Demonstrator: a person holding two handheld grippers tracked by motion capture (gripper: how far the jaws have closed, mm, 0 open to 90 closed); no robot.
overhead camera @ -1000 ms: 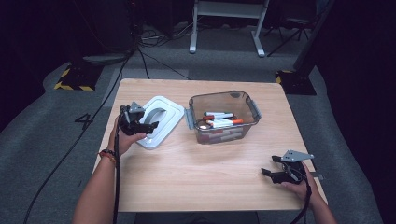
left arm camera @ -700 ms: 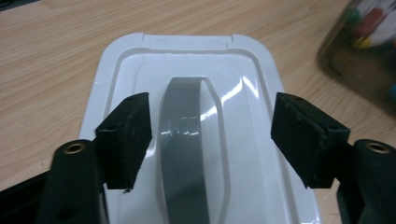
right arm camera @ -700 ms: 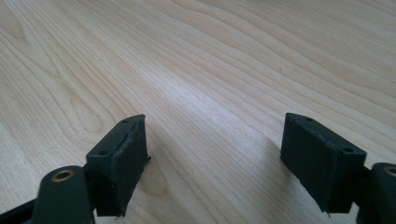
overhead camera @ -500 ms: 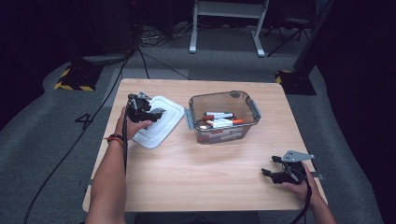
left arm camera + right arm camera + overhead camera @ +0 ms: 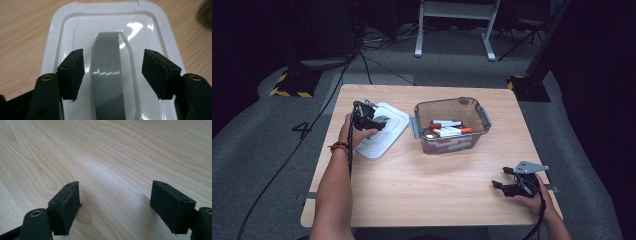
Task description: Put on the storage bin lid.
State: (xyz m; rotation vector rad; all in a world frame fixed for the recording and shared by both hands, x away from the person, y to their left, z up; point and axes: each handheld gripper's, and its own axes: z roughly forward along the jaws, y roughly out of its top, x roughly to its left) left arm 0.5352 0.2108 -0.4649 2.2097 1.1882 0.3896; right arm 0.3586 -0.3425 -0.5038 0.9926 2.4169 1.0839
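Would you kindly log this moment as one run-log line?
left gripper: jaws closing astride lid handle, not touching | right gripper: open over table | container: uncovered, markers inside

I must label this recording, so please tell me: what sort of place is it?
Probably a lab or studio, not a home: a plain light wooden table stands on grey carpet, with black cables across the floor, a yellow-black hazard-striped base and white metal stand legs behind.

One white lid [image 5: 382, 131] with one grey handle [image 5: 107, 75] lies at nine o'clock of one clear container [image 5: 452, 125]. In the container lie about three markers [image 5: 447, 129], the exact number hard to tell. Two grippers are out: left gripper [image 5: 364, 120], right gripper [image 5: 512, 187].
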